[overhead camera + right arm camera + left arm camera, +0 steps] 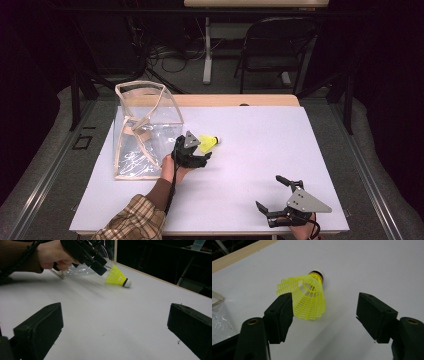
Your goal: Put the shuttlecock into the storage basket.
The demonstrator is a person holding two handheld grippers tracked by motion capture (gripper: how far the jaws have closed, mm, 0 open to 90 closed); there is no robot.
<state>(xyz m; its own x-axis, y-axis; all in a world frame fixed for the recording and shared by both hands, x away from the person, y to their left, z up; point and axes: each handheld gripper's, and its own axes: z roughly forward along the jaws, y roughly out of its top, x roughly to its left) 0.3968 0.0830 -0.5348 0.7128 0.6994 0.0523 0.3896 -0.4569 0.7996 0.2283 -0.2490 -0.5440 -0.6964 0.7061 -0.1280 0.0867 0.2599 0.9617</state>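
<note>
Yellow shuttlecock (308, 296) lying on its side on the white table (260, 150), just beside the clear bag (145, 127). Left gripper (324, 312) open around its skirt, one jaw touching. Right gripper (115, 327) wide open, holding nothing, well apart.

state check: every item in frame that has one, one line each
shuttlecock: on its side on the table, skirt between the left gripper's jaws, not clamped
clear bag: upright, top open
left gripper: open
right gripper: open, empty
</note>
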